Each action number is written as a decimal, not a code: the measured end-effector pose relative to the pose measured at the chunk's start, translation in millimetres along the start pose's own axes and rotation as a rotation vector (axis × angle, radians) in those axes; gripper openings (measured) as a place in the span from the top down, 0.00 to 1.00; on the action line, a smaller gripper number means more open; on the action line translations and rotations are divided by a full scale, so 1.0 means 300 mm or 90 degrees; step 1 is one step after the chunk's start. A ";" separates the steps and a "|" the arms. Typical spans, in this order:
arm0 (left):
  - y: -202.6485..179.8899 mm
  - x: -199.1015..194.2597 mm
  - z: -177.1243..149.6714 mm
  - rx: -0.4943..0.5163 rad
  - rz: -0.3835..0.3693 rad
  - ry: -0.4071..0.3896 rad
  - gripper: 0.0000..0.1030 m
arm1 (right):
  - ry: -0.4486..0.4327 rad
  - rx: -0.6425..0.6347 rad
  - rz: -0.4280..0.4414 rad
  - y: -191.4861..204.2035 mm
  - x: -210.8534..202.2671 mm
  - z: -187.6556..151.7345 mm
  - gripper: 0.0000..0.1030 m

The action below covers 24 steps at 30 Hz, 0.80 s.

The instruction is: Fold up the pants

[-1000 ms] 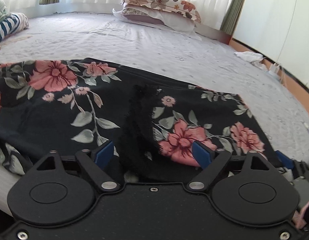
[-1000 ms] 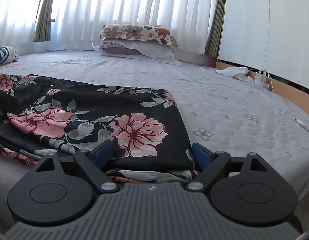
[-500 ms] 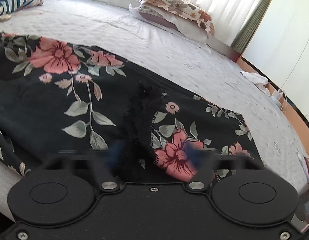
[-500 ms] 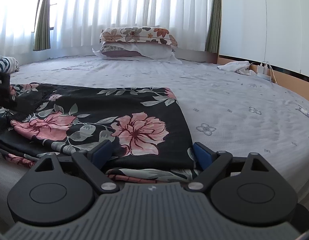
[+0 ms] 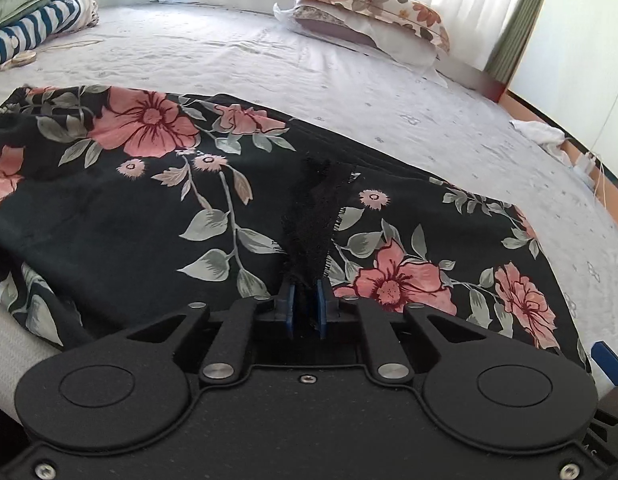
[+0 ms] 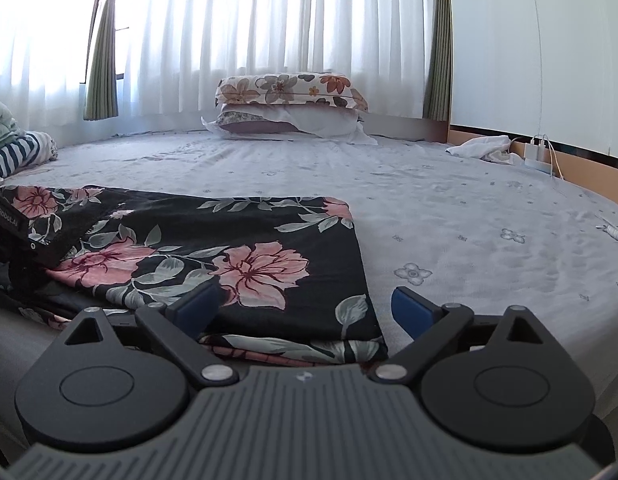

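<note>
Black pants [image 5: 149,208] with pink flowers lie folded flat on the bed's near edge. A frayed black strip [image 5: 313,208] of the pants runs down into my left gripper [image 5: 306,296]. Its blue pads pinch that strip while the jaws begin opening slightly. In the right wrist view the pants [image 6: 249,240] end in a square corner. My right gripper [image 6: 305,302] stands over that corner with its jaws opening wide; the cloth lies between the fingers and no pad presses on it. The left gripper's body [image 6: 13,232] shows at the far left.
The pale flowered bed sheet [image 6: 469,220] stretches far and right. Two stacked pillows [image 6: 289,100] sit at the head by the curtains. Folded striped bedding [image 5: 37,28] lies at the far left. A white cloth [image 6: 485,146] and a charger cable [image 6: 545,152] rest at the right edge.
The left jaws went from wide open to pinched together on the black frayed strip of the pants. The right jaws spread a little wider; both hands stayed in place.
</note>
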<state>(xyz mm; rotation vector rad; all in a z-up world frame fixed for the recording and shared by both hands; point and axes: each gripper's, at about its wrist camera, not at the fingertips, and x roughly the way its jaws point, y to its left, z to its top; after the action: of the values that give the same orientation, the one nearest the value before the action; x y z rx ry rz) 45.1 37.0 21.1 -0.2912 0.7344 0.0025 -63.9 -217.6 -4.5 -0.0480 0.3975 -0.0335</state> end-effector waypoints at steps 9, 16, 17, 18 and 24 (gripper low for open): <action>0.015 -0.065 0.068 0.009 0.049 -0.062 0.49 | -0.006 -0.004 0.000 -0.008 0.000 0.017 0.03; -0.047 -0.032 0.188 0.035 -0.085 -0.062 0.93 | -0.011 0.032 0.053 0.032 0.054 0.077 0.08; -0.071 -0.009 0.193 0.050 -0.104 -0.052 0.93 | -0.010 0.033 0.055 0.045 0.065 0.080 0.10; -0.099 0.016 0.192 0.067 -0.114 -0.047 0.93 | -0.007 0.032 0.059 0.057 0.075 0.081 0.11; -0.203 0.209 0.156 0.114 -0.070 -0.020 0.93 | 0.009 0.013 0.087 0.129 0.109 0.069 0.12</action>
<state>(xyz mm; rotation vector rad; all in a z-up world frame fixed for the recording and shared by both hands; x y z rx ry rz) 128.9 -15.4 28.6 -0.1596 0.6821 -0.1616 -24.9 -179.4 -0.3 -0.0001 0.4130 0.0972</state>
